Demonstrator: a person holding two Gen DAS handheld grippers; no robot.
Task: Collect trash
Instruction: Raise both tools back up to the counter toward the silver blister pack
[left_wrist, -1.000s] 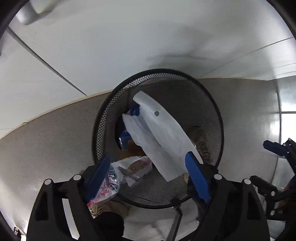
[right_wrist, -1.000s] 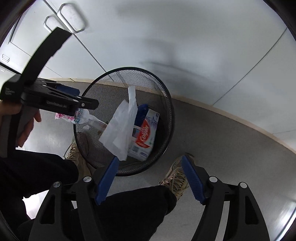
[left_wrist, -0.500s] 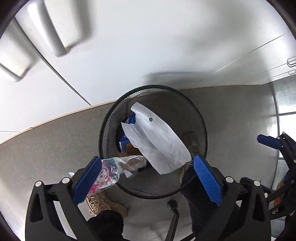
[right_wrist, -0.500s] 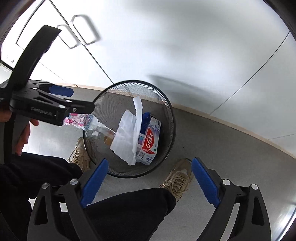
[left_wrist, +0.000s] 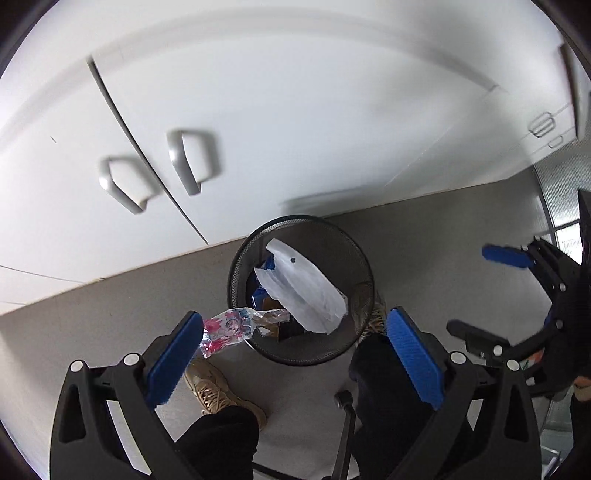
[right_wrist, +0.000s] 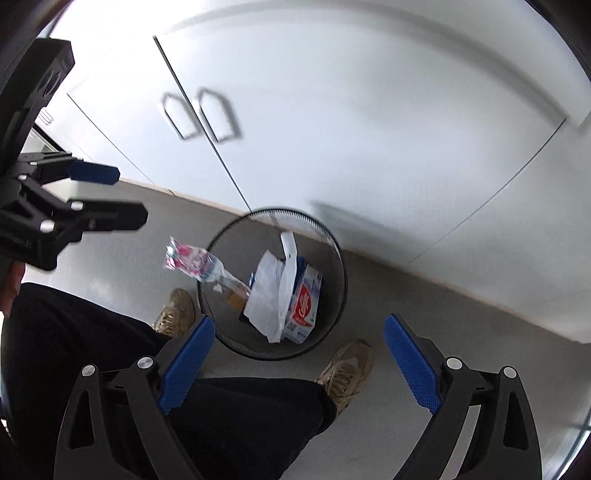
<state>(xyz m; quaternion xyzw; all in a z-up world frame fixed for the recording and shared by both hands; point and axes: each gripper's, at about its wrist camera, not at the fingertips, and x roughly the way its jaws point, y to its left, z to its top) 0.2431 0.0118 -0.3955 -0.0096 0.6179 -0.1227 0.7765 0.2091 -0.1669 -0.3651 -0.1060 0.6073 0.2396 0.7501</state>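
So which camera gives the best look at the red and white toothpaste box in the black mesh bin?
The right wrist view: the red and white toothpaste box shows its printed face, leaning beside the white plastic bag in the black mesh bin. In the left wrist view the bag covers it, leaving only blue scraps.

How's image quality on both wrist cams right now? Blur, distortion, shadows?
Left wrist: cabinet handles smeared by motion blur, heavy fisheye curving of the floor edge, dark vignette in the corners; mesh bin fairly sharp. Right wrist: handles ghosted by blur, bin throws a soft shadow on the cabinet door; toothpaste box print is legible as colours only. Even light, no hard glare.
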